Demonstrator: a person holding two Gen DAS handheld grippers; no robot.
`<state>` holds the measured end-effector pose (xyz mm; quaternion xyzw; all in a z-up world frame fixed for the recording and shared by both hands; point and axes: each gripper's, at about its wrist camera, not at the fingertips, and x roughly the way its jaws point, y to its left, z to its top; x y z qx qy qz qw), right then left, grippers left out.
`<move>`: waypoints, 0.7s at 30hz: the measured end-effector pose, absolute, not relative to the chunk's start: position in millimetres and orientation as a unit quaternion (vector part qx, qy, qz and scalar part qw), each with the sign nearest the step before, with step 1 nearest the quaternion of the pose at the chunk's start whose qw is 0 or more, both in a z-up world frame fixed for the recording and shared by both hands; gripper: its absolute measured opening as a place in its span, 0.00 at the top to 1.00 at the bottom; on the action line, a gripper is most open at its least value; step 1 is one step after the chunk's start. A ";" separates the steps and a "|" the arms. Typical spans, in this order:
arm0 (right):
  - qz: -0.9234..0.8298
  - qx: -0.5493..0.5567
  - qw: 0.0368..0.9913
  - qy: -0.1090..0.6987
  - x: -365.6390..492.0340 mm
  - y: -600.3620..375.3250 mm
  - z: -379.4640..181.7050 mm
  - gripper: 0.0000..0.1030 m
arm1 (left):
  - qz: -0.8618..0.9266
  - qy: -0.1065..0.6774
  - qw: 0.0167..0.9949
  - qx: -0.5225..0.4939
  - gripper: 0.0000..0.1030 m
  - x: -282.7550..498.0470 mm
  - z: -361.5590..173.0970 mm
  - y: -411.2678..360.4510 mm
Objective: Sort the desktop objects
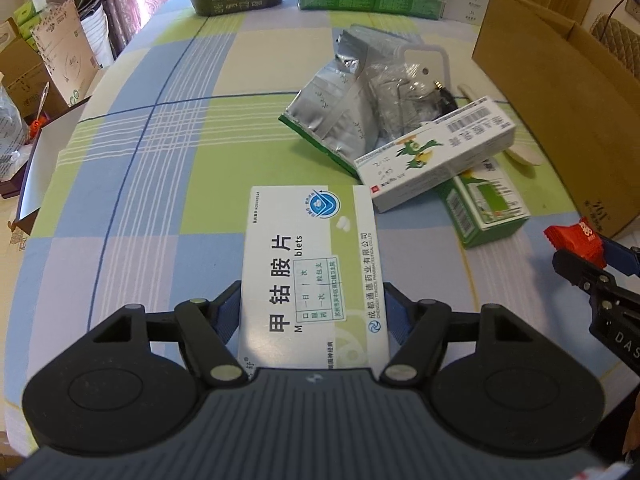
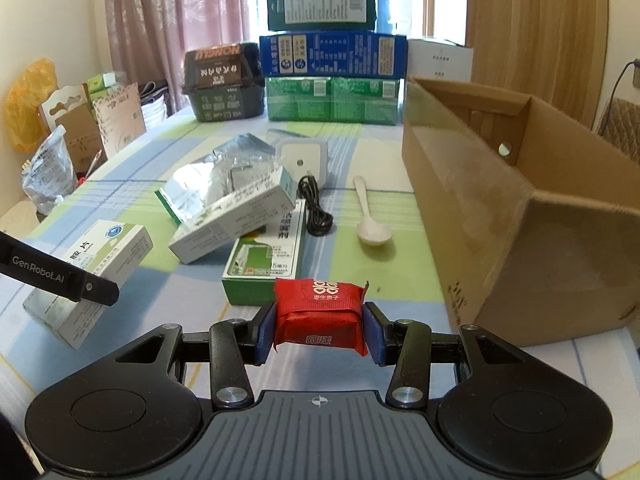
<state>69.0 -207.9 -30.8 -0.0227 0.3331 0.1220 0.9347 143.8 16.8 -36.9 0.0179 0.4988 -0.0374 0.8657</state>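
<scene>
Glossy red plastic packet (image 2: 320, 312), matt cardboard box (image 2: 520, 200), crinkled foil pouch (image 1: 332, 116).

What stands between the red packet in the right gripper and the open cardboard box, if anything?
Nothing visible does. The right gripper holds the red packet above bare tablecloth, and the cardboard box lies ahead to its right with its opening free. The white spoon and green box lie to the left of that path.

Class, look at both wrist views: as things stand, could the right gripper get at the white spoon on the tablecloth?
Probably not yet. The white spoon lies in the open with bare cloth around it, but the right gripper is already shut on a red packet, so it would have to drop that first.
</scene>
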 end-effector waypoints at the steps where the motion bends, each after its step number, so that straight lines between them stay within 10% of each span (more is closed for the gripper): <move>1: 0.121 -0.022 0.936 0.330 66.4 -208.8 -26.6 0.58 | -0.038 0.496 0.868 0.016 0.35 140.0 -32.3 16.3; 21: 0.047 -0.001 0.963 0.265 54.4 -295.4 77.0 0.58 | -0.138 0.430 0.892 0.030 0.35 101.5 58.6 -85.8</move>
